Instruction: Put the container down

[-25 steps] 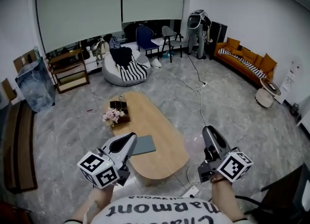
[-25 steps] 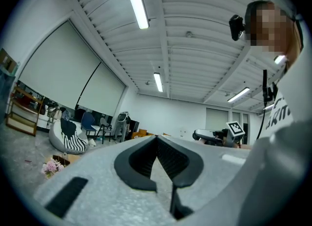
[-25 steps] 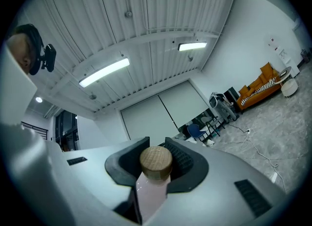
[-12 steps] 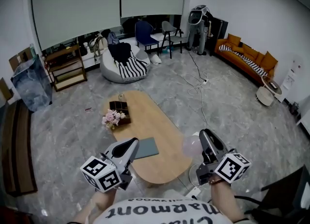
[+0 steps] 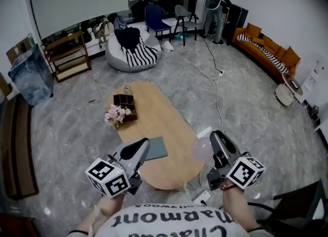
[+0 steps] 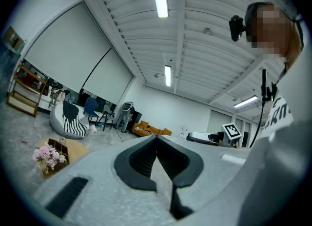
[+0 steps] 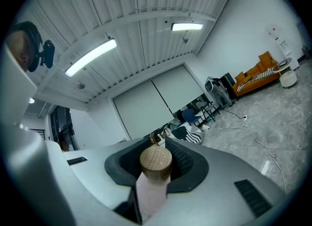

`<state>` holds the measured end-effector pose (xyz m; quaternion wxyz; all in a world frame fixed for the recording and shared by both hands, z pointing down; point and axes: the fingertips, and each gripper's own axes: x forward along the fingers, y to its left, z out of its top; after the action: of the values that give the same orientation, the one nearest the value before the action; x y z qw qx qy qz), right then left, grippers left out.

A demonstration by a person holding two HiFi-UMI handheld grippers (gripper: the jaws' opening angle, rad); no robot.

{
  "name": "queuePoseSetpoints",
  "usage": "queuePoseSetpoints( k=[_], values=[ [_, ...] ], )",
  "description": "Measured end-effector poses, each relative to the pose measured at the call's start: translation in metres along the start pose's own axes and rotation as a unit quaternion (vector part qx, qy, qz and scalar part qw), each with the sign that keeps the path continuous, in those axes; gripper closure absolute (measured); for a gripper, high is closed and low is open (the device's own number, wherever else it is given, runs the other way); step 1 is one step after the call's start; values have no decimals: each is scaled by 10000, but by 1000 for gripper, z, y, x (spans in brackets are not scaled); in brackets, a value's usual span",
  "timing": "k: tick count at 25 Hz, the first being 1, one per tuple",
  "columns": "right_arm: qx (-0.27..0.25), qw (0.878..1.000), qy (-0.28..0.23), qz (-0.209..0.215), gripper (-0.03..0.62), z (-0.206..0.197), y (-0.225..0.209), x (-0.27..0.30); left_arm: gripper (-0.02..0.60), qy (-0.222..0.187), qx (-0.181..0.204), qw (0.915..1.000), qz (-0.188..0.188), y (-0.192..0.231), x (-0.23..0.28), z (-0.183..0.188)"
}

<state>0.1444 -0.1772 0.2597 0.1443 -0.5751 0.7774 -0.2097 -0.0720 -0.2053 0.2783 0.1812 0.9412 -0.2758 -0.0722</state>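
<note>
container (image 7: pixel 152 191) | held in right gripper (image 7: pixel 156 146), jaws fairly wide, clamped on its body | airborne at table (image 5: pixel 164 123) 4 o'clock edge | left gripper (image 6: pixel 157 139) closed, empty | set-down pending

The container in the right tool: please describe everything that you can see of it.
The container is a bottle with a pale pink, slightly see-through body and a round brown lid that looks like cork or wood. The right tool grips its body between both jaws, with the lid pointing forward past them. Nothing else is seen touching it.
</note>
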Motion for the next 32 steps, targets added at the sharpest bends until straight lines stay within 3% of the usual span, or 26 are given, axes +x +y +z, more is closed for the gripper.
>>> queuePoseSetpoints(
  k=[16, 24, 32],
  values=[
    [-43, 9943, 785, 726, 491, 28, -95, 146, 567, -154, -218, 9986, 460, 55, 144, -10],
    [205, 9834, 1513, 981, 491, -6, -144, 204, 568, -65, -597, 9937, 941, 90, 188, -46],
    [502, 9698, 2200, 928, 491, -61, -203, 246, 568, 579, -1031, 9842, 1315, 120, 232, -105]
  ],
)
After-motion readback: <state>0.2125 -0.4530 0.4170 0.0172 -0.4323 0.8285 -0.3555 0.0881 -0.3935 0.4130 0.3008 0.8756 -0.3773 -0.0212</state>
